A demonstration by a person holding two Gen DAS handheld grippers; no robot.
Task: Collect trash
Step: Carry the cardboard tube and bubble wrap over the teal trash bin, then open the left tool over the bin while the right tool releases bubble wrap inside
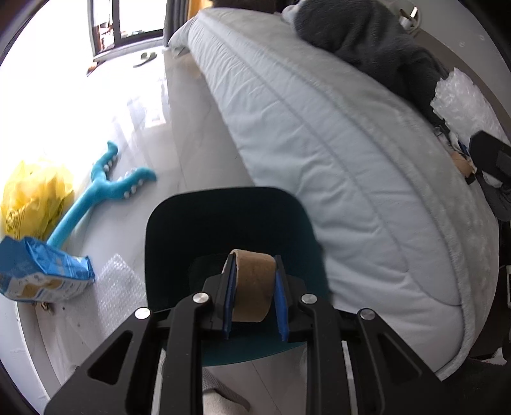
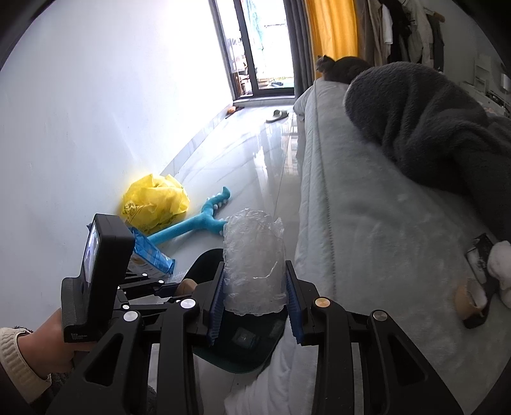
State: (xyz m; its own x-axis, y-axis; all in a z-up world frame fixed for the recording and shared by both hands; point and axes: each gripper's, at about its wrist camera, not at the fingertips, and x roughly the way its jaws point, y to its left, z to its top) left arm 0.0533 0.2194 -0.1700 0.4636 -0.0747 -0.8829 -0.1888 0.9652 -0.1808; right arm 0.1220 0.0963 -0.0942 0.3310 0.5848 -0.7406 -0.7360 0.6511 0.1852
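Floor: pale glossy tiles [image 2: 255,159] run between a white wall [image 2: 95,111] and the bed, towards a dark-framed glass door [image 2: 258,48] with a yellow curtain [image 2: 332,28] beside it.
Bed: pale blue quilted cover [image 1: 319,143] along the floor's right edge; a dark grey fleece blanket [image 2: 431,121] lies heaped on top.
Bin: dark teal container [image 1: 223,223] stands on the floor at the bed's near corner, below both grippers.
Left gripper: left gripper [image 1: 254,287] is clamped on a brown cardboard tube [image 1: 252,281], held between the blue pads over the bin.
Right gripper: right gripper [image 2: 254,293] is closed around a crumpled wad of clear bubble wrap [image 2: 254,258], also above the bin.
Trash by the wall: yellow plastic bag [image 2: 153,201], blue snack packet [image 1: 41,274] and a flat sheet of bubble wrap [image 1: 118,287] lie on the floor along the wall's foot.
Other things: a turquoise forked plastic tool [image 1: 105,185] lies on the floor just beside the yellow bag; a slipper [image 2: 277,115] sits near the door.
Person: a hand [image 2: 48,344] with a cream knitted cuff holds the left gripper's handle.
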